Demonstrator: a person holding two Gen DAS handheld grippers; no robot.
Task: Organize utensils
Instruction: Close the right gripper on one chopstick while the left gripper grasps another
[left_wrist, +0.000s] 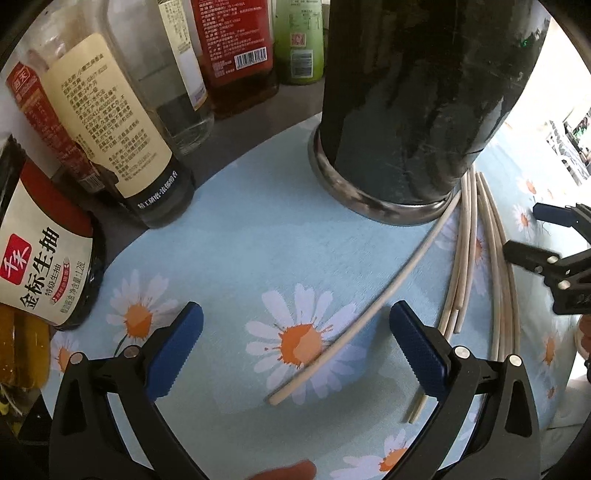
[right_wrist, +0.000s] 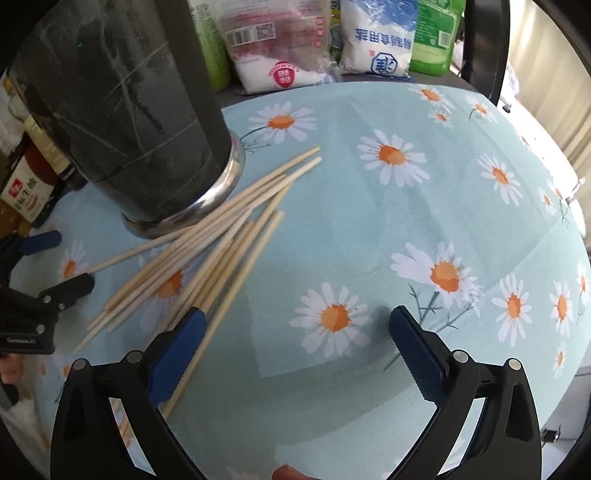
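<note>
Bamboo chopsticks (right_wrist: 207, 236) at ten o'clock of my wide-open right gripper (right_wrist: 295, 347) look light, stiff and prone to rolling, so I'd pinch one mid-shaft; my left gripper (left_wrist: 295, 332) gapes wide too.

A daisy-print blue tablecloth (right_wrist: 369, 229) fills both frames. Bottles (left_wrist: 110, 140) crowd the upper left of the left view; bags (right_wrist: 332, 40) line the top of the right view. Bright daylight enters at right.
</note>
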